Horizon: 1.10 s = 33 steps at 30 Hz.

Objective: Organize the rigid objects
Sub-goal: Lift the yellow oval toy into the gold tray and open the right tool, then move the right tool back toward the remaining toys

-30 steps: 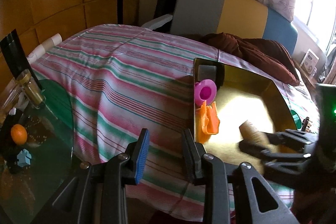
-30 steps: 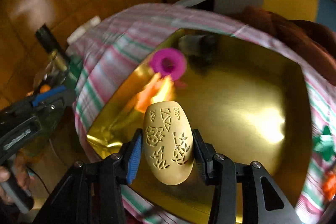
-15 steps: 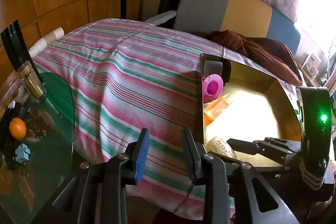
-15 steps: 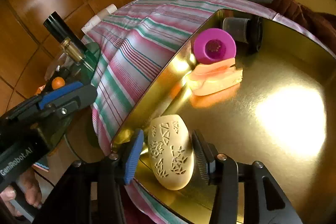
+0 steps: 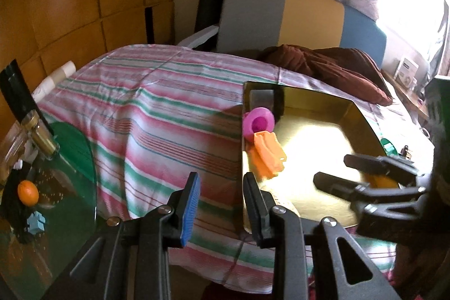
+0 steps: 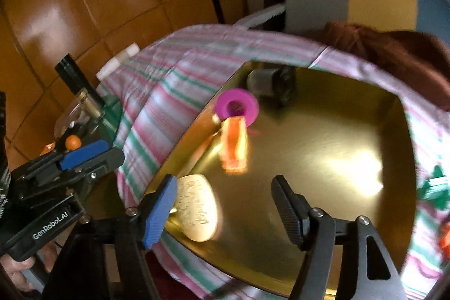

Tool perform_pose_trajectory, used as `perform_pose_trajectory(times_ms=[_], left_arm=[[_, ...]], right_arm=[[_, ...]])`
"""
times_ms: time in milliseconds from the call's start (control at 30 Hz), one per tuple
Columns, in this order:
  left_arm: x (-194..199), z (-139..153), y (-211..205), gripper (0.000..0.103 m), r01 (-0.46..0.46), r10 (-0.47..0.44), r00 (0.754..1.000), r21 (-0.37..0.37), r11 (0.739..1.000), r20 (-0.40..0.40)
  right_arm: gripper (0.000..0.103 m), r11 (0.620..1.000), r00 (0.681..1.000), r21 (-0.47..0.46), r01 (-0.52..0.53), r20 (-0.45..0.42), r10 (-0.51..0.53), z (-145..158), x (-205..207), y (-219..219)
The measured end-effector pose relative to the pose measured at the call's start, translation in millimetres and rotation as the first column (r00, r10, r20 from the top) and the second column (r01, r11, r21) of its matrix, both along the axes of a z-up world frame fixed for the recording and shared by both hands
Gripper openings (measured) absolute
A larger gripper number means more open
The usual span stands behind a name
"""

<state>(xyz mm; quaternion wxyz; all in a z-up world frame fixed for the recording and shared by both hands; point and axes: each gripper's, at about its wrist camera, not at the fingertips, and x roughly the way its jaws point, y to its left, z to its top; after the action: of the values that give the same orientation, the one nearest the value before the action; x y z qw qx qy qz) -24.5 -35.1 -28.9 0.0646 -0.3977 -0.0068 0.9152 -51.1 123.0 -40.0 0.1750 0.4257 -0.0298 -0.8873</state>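
With both claws held in front of me, the scene reads from left to right. At the lower left of the left wrist view a glass side table point(image 5: 70, 159) holds a small orange ball point(image 5: 27, 188) and a pale blue block point(image 5: 36, 221), things I judge not yet sorted. My left gripper point(image 5: 220, 204) sits at bottom centre, jaws parted and empty, over the striped bedcover point(image 5: 157, 114). Right of it lies the gold tray point(image 5: 362, 114), with a pink cup point(image 5: 258, 122) and an orange piece point(image 5: 265, 156) against its left wall and a grey cylinder point(image 5: 262, 100) in the far corner. In the right wrist view my right gripper point(image 6: 225, 212) is spread wide and grips nothing; the carved beige egg point(image 6: 198, 211) lies on the tray floor at lower left, just beside the blue pad. I judge this drop-off finished. The next move calls for lifting clear without nudging the egg, then fetching another loose item.
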Motion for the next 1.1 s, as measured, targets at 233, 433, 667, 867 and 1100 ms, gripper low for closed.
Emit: perform_pose_trajectory(times_ms=[233, 433, 667, 867, 1100], left_arm=[[3.6, 5.2, 22.1, 0.031, 0.056, -0.056, 0.998, -0.021, 0.998, -0.013], [6.7, 5.3, 43.4, 0.031, 0.111, -0.111, 0.994, -0.039, 0.993, -0.006], [10.4, 5.8, 70.0, 0.031, 0.181, -0.181, 0.983, -0.06, 0.982, -0.003], [10.4, 8.3, 92.7, 0.031, 0.237, -0.237, 0.972, -0.063, 0.97, 0.0], [13.1, 12.2, 126.5, 0.031, 0.304, -0.307, 0.952, -0.114, 0.946, -0.007]], right_arm=[[0.074, 0.994, 0.992, 0.066, 0.093, -0.096, -0.086, 21.4, 16.6, 38.6], [0.075, 0.979, 0.978, 0.097, 0.177, -0.132, -0.163, 29.2, 27.3, 78.8], [0.077, 0.95, 0.95, 0.123, 0.287, -0.16, -0.266, 37.8, 38.0, 137.2], [0.082, 0.884, 0.892, 0.155, 0.442, -0.185, -0.413, 41.0, 46.6, 207.0], [0.084, 0.701, 0.717, 0.158, 0.695, -0.227, -0.659, 22.5, 68.1, 310.1]])
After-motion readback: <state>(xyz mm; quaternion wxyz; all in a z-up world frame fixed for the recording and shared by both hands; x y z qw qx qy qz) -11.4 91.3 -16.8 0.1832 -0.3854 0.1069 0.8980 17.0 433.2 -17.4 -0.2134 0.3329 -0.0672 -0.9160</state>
